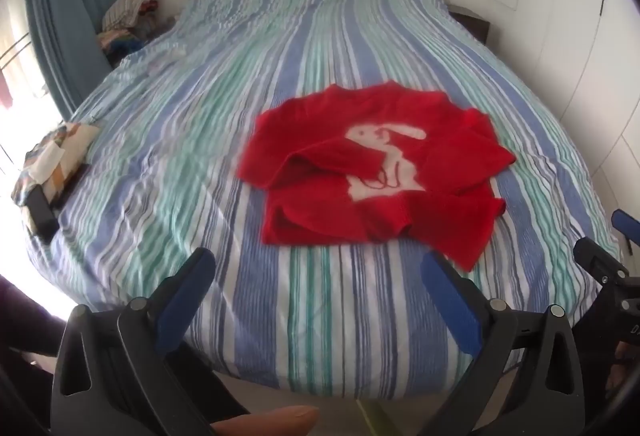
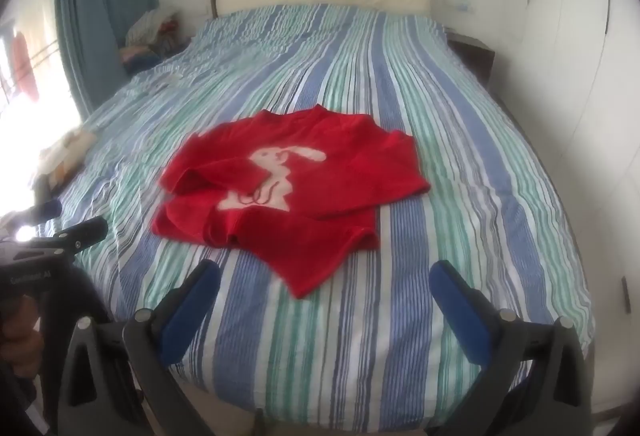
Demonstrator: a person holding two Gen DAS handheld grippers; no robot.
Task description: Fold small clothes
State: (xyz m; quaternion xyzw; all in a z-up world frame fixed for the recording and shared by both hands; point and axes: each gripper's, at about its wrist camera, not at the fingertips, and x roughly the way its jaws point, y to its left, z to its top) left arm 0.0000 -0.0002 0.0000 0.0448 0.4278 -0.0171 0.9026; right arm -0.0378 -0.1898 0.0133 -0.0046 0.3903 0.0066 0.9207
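Both jaws apart, empty: my left gripper (image 1: 316, 268), right gripper (image 2: 324, 280). Red sweater (image 1: 372, 171) soft, limp, light; pinch near hem corners.

Daylight glare from left window (image 2: 24, 75); soft blur; fisheye-bent, dark-vignetted edges.

The left claw (image 1: 316, 268) hangs level with its blue-padded fingers (image 1: 188, 296) spread wide, holding nothing. The right claw (image 2: 324, 280) is likewise wide apart and empty, beside the left.
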